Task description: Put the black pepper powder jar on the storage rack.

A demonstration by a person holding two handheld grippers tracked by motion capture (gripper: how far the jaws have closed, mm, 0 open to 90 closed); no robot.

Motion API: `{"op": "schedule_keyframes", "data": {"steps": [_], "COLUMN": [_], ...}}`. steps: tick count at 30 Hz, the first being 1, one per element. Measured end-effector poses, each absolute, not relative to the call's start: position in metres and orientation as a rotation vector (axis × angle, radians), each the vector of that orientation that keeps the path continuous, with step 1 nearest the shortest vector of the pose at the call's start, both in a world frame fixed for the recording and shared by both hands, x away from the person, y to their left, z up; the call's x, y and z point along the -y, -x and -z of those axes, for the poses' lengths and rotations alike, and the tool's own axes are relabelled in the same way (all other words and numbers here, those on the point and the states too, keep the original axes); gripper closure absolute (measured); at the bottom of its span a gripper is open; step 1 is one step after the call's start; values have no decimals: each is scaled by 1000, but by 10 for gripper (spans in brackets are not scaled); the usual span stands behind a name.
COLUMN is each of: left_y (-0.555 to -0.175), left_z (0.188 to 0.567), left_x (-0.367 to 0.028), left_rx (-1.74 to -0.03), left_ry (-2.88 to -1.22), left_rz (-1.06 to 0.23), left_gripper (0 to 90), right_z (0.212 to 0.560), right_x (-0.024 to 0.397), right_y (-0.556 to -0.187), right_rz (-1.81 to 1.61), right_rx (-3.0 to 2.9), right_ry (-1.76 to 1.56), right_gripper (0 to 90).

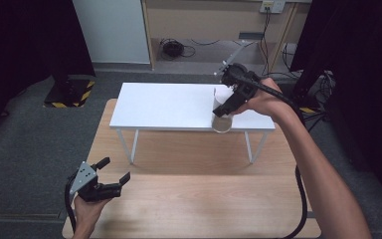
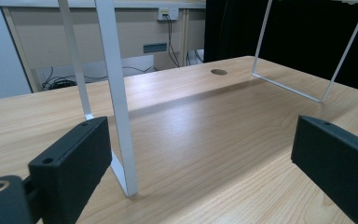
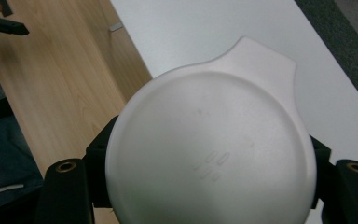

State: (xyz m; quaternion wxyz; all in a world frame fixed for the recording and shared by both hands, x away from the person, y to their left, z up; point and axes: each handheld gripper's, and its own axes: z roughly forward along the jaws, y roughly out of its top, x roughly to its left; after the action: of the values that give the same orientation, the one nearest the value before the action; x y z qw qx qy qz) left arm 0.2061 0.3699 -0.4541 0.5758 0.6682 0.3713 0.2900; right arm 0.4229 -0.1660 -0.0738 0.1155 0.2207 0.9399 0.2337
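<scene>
My right gripper (image 1: 224, 110) is shut on a translucent cup (image 1: 222, 118) with a white lid, holding it tilted over the front right edge of the small white table (image 1: 169, 104). In the right gripper view the round white lid (image 3: 214, 140) with its tab lies between my two black jaws, which press on its sides. My left gripper (image 1: 115, 169) hovers over the near left part of the wooden table (image 1: 189, 199), jaws wide open and nothing between them. In the left gripper view its two jaws (image 2: 203, 163) stand far apart above the wood.
The white table stands on thin white legs (image 2: 116, 93) on top of the wooden table. A round cable hole (image 2: 218, 72) sits in the wood farther off. Dark curtains hang on both sides, and cables and a wall socket (image 1: 272, 6) lie beyond.
</scene>
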Motion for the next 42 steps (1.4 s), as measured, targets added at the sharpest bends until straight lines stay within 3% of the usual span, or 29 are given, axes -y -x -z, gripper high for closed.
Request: {"op": "schedule_keyframes", "data": {"steps": [18, 42], "left_y": [-208, -208], "left_z": [455, 456], "left_x": [-374, -374], "left_rx": [-887, -885], "left_ry": [-1555, -1553], "left_rz": [-657, -649], "left_gripper": [43, 43], "right_z": [60, 87], "right_x": [146, 150], "right_y": [-495, -524], "right_rz": [-633, -630], "right_rx": [-2691, -2695], "right_ry": [-772, -840], "right_gripper": [308, 308]}}
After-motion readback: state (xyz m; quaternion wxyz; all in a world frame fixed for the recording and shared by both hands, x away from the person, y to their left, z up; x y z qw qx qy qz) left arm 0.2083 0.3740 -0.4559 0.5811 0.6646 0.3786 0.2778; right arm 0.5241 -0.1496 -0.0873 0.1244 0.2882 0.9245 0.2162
